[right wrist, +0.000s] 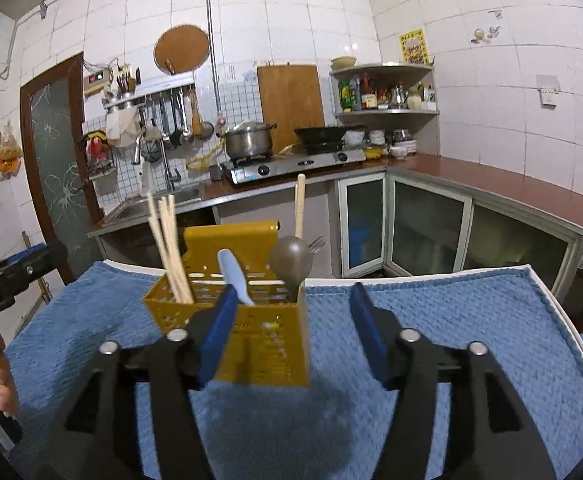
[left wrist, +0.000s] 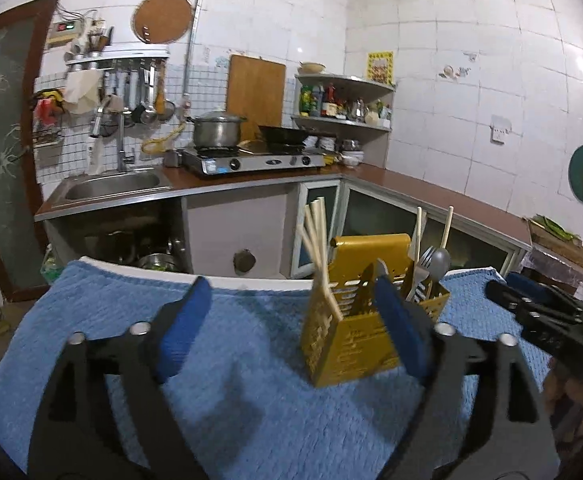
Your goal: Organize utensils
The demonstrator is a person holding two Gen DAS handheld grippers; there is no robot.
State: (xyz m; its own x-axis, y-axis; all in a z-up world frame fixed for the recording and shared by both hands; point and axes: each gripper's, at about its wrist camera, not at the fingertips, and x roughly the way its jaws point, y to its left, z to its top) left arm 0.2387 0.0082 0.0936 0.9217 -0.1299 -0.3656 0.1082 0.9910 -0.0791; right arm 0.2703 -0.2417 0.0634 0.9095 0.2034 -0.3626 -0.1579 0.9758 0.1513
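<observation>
Looks near the end: chopsticks (right wrist: 169,248), spoon (right wrist: 290,258), fork (left wrist: 422,264) all standing in yellow utensil caddy (right wrist: 259,332) on blue towel (right wrist: 471,320). Left gripper (left wrist: 291,320) and right gripper (right wrist: 291,320) both spread apart, holding nothing. Probably just pulling back, or straightening the caddy.

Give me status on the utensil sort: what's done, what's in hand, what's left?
Done: chopsticks, grey spoon, fork and a pale blue utensil stand in the yellow caddy.
In hand: nothing; left tool and right tool are open and empty.
Left: no loose utensils visible on the blue towel.
</observation>
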